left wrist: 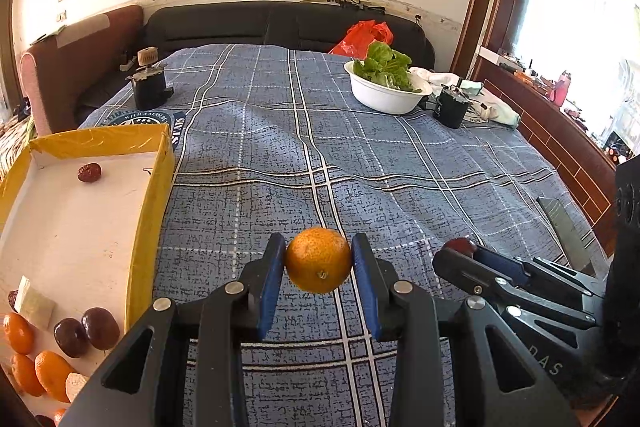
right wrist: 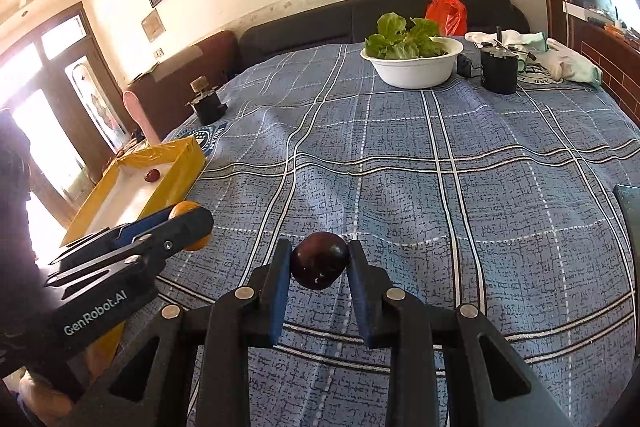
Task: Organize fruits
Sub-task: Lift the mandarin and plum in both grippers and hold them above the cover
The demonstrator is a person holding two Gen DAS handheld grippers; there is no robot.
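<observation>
My left gripper [left wrist: 319, 261] is shut on an orange tangerine [left wrist: 319, 259], held just above the blue checked cloth [left wrist: 400, 167]. My right gripper [right wrist: 319, 261] is shut on a dark purple plum [right wrist: 319, 260], also a little above the cloth. In the left wrist view the right gripper [left wrist: 460, 251] lies to the right with the plum [left wrist: 461, 245] peeking past its tip. The right wrist view shows the left gripper [right wrist: 188, 223] at left with the tangerine [right wrist: 188, 211]. A yellow-walled box [left wrist: 150, 211] at left holds several tangerines [left wrist: 52, 373], two plums [left wrist: 86, 333] and a red date [left wrist: 89, 172].
A white bowl [left wrist: 384, 99] of green lettuce stands at the back right, next to a black mug [left wrist: 450, 109] and a white cloth [left wrist: 492, 103]. A black device [left wrist: 149, 87] sits back left. A red bag [left wrist: 366, 37] lies on the dark sofa behind. A metal blade [left wrist: 564, 227] lies at right.
</observation>
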